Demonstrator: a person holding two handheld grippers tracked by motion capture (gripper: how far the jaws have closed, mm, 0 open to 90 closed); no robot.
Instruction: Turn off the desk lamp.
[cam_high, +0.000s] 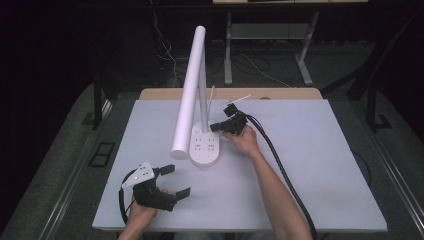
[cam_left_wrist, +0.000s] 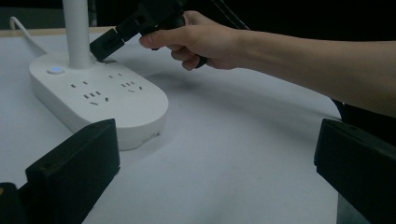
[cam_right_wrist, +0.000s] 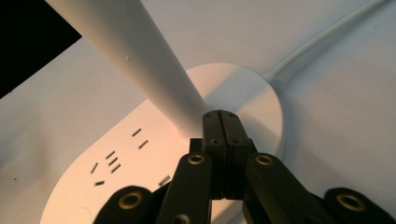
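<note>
While the white desk lamp with an oval socket base (cam_high: 205, 145) stands at the middle of the grey rectangular table (cam_high: 310, 165), both grippers are at table level.

Lamp position: base well clear of all table edges; white tubular head (cam_high: 189, 95) slants out over the base toward the near left.
Lamp base: socket slots on top; small lit button (cam_left_wrist: 55, 70) beside the white upright post (cam_left_wrist: 77, 32).
Power cord: thin white cable (cam_right_wrist: 322, 35) leaves the base's far end.
Right gripper (cam_high: 216, 127): jaws pressed together, empty, tips at the foot of the post on the base top.
Left gripper (cam_high: 176, 181): jaws spread wide, empty, near the front-left edge, apart from the base.
Open room: bare tabletop right of the right forearm (cam_high: 272, 185) and between left gripper and base.
</note>
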